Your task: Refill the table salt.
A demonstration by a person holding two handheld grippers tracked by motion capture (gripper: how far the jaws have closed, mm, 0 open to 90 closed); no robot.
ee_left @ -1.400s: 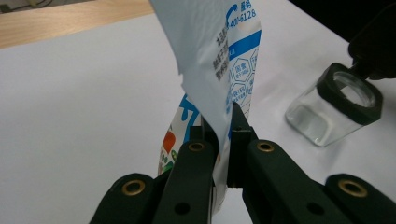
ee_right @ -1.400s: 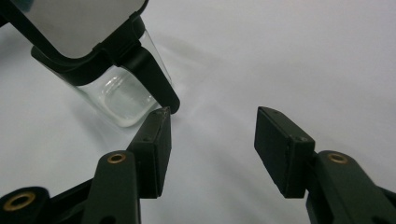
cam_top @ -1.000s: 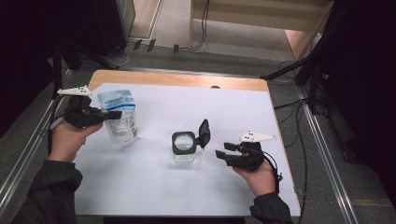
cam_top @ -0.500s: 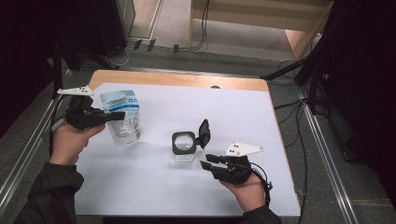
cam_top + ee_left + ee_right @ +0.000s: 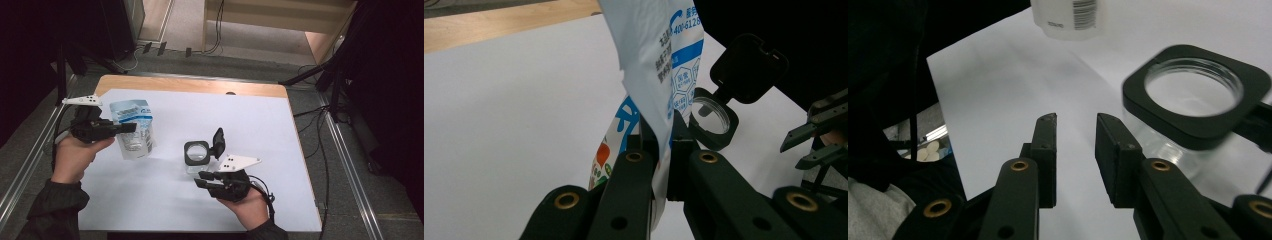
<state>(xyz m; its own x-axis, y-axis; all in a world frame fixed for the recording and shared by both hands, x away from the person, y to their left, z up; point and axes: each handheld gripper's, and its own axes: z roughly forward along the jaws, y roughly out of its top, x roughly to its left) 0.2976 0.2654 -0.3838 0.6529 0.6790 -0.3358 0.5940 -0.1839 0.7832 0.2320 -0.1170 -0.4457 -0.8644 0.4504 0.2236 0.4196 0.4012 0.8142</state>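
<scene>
In the high view, the left tool (image 5: pixel 131 128) is clamped on a white and blue pouch (image 5: pixel 134 131) that hangs at the left of the white surface (image 5: pixel 280 130). A clear jar (image 5: pixel 198 156) with a black rim and its flip lid raised stands mid-surface. The right tool (image 5: pixel 201 181) lies just in front of the jar, its jaws having just been closing with nothing between them.

In the left gripper view, both jaws pinch the pouch (image 5: pixel 659 75); the jar (image 5: pixel 713 117) stands beyond.

In the right gripper view, the right tool (image 5: pixel 1075 120) shows a narrow gap over bare surface, beside the jar (image 5: pixel 1193 100).
</scene>
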